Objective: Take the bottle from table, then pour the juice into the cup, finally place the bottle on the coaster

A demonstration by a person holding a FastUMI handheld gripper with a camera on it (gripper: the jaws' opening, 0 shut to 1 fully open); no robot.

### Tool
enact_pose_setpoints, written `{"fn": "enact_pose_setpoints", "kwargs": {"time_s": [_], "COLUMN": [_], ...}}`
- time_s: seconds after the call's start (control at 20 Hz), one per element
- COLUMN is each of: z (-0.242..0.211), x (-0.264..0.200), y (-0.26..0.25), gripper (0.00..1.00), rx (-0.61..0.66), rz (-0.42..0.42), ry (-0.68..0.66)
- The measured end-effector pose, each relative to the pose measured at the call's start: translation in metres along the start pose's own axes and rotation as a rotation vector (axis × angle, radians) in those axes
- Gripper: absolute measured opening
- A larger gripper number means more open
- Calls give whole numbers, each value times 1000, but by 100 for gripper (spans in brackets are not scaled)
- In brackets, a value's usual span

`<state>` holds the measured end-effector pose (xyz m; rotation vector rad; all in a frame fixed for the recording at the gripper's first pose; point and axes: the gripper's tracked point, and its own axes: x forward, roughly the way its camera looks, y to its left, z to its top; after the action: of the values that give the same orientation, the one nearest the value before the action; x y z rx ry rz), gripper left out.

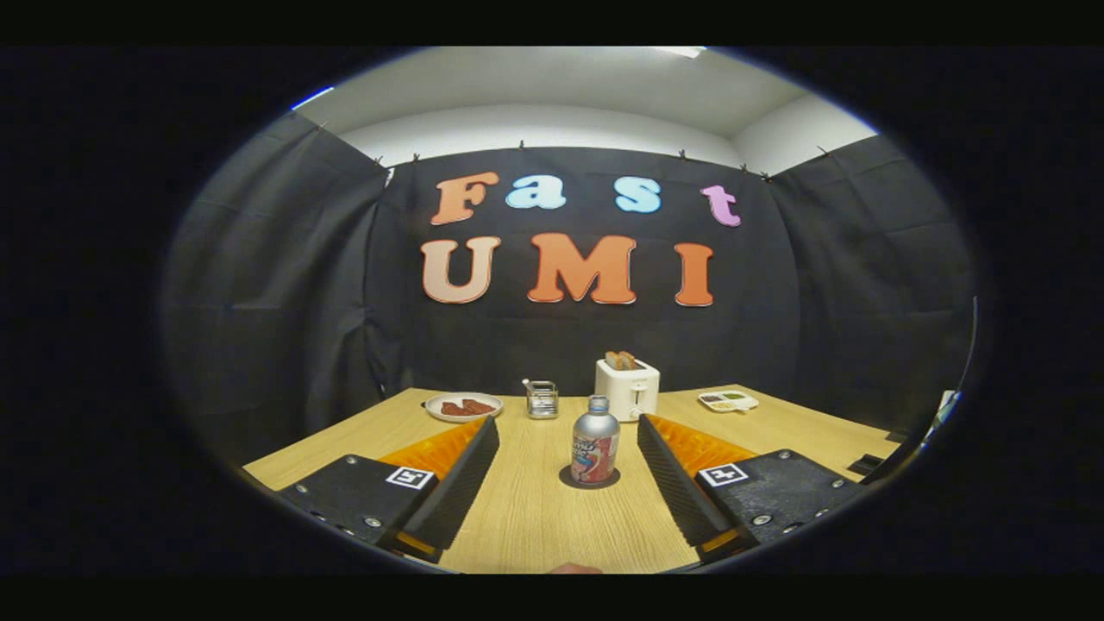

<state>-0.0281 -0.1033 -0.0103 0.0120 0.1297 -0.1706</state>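
A silver bottle [595, 444] with a red label and a cap stands upright on a dark round coaster [589, 479] on the wooden table [535, 517]. It is in the gap near the far ends of my fingers and touches neither. My gripper [567, 423] is open, with its black-and-orange fingers [457, 470] spread wide to either side of the bottle. Beyond the bottle and a little to its left, a small clear cup [542, 398] stands near the table's far edge.
A white toaster [627, 388] with toast in its slots stands behind the bottle. At the back left lies a plate [463, 406] with reddish food, and at the back right a small white dish [729, 400]. Black cloth walls close in the table.
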Motion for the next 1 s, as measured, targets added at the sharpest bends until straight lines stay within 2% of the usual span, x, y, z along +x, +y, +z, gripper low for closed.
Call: {"fn": "enact_pose_setpoints", "kwargs": {"time_s": [0.3,0.5,0.85,1.0], "z": [24,47,66,74], "x": [-71,-104,-130,-135], "y": [7,14,-1,2], "gripper": [96,96,96,96], "rx": [-57,23,44,71], "rz": [22,15,-23,6], "ry": [-50,-84,-134,-156]}}
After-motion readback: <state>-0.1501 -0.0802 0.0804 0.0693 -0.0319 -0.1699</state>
